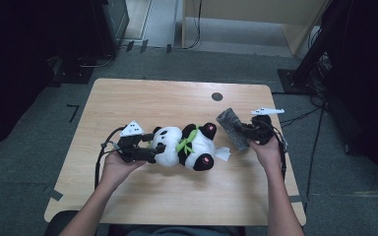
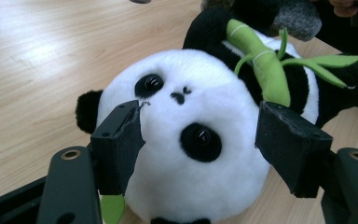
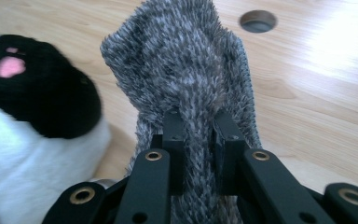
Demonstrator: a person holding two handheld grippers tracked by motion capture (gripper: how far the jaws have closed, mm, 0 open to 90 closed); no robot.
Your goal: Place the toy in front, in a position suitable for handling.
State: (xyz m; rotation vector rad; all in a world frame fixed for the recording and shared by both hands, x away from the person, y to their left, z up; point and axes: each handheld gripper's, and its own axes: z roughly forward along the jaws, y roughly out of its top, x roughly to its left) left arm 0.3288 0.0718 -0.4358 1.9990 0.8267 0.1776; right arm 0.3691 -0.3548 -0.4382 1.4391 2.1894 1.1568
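Grey fuzzy knit fills the space between my right tongs (image 3: 198, 140): both jaws are pinched tight on a fold of the grey sock (image 3: 186, 65), and the cloth bulges up past the pads so I can't see how much of it hangs below. From the high view the sock (image 1: 232, 128) stands up off the wooden table (image 1: 177, 98) at about three o'clock from the plush panda (image 1: 184, 145), just beside its pink-soled foot (image 1: 209, 129), though whether they touch is hard to make out.

My left tongs (image 2: 209, 149) are apart, one jaw at each side of the panda's white head (image 2: 191, 154). The jaw at nine o'clock lies against the fur by its eye; the one at three o'clock sits at the cheek, and I cannot tell whether it presses in. The panda lies on its back near the table's middle, a green bamboo sprig (image 2: 265, 70) across its chest. Its lower body is cut off in my left gripper view.

At twelve o'clock from the sock sits a round cable hole (image 1: 217, 97). A small white tag (image 1: 222, 154) pokes out beside the panda's lower foot.
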